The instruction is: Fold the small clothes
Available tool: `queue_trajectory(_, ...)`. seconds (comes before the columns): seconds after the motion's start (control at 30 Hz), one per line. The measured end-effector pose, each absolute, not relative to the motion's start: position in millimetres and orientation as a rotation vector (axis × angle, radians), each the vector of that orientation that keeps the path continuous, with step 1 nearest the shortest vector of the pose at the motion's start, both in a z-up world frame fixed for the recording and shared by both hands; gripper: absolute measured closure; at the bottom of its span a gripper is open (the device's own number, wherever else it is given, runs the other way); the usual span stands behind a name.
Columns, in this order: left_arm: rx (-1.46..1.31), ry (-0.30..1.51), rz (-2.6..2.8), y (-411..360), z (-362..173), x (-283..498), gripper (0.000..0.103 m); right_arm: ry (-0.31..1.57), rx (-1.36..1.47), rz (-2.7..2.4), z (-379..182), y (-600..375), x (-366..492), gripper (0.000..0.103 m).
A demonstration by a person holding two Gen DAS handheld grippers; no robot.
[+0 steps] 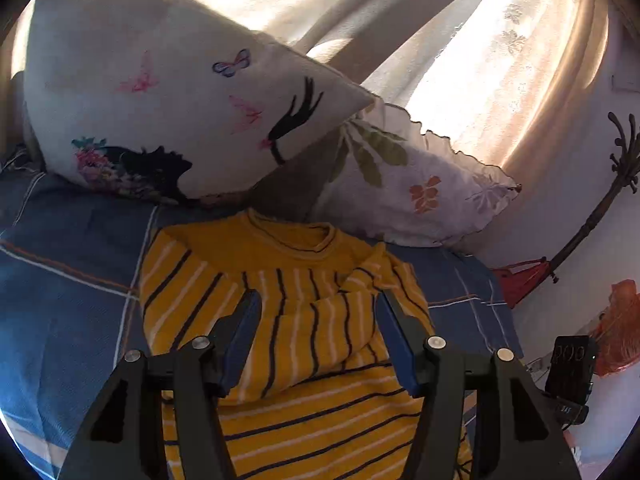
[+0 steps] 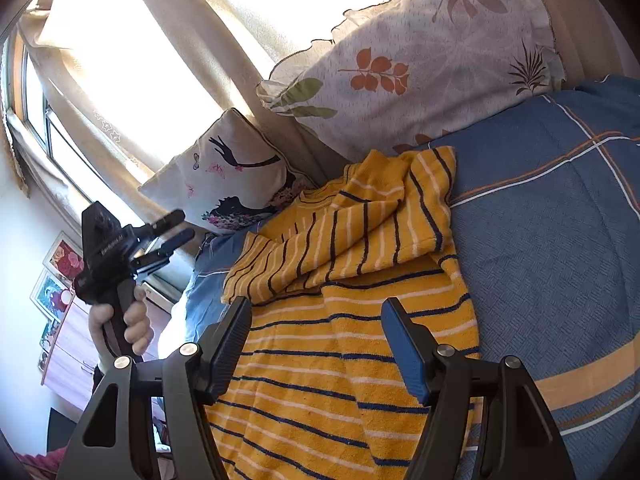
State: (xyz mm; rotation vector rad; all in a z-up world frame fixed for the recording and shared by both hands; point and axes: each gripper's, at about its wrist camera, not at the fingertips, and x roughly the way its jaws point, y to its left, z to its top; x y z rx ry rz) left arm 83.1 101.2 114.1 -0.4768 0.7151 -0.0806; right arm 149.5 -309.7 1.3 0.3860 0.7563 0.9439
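Observation:
A small yellow shirt with dark and white stripes (image 1: 304, 320) lies on the blue plaid bedspread (image 1: 72, 288), collar toward the pillows. Both sleeves are folded in across its chest. My left gripper (image 1: 318, 300) is open and empty, hovering above the shirt's chest. My right gripper (image 2: 316, 312) is open and empty above the shirt's (image 2: 340, 340) lower body. The right wrist view also shows the left gripper (image 2: 176, 226), held up in a hand at the bed's left side, jaws apart.
A butterfly-print cushion (image 1: 168, 108) and a leaf-print frilled pillow (image 1: 420, 188) lean at the head of the bed. Sunlit curtains (image 1: 500, 60) hang behind. A small black device (image 1: 570, 364) sits at the right. A dresser (image 2: 72, 344) stands left of the bed.

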Motion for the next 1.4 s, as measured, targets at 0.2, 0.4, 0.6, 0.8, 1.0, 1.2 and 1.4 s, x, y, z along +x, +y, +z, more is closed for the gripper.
queue_trajectory(0.2,-0.488,0.781,0.106,140.3,64.2,62.3,0.045,0.780,0.315,0.941,6.9,-278.0,191.0,0.031)
queue_trajectory(0.4,-0.599,0.760,0.089,149.6,46.6,44.8,0.045,0.787,0.243,0.807,8.1,-237.6,260.7,0.031)
queue_trajectory(0.6,-0.596,0.728,0.034,131.4,55.5,13.3,0.044,0.757,0.136,0.802,2.2,-214.2,278.2,0.042)
queue_trajectory(0.8,-0.610,0.732,-0.002,114.6,51.1,-24.0,0.044,0.517,-0.438,0.865,14.6,-173.4,222.9,0.042)
queue_trajectory(1.0,-0.716,0.718,-0.007,108.5,36.9,-52.8,0.044,0.569,-0.783,0.865,-29.3,-130.2,228.0,0.044)
queue_trajectory(1.2,-0.730,0.707,0.010,110.2,35.7,-70.5,0.044,0.741,-0.530,0.888,-3.2,-146.0,245.6,0.096)
queue_trajectory(1.4,-0.771,0.693,-0.016,114.6,31.2,-73.5,0.044,0.812,-0.200,1.207,97.8,-181.0,205.6,0.096)
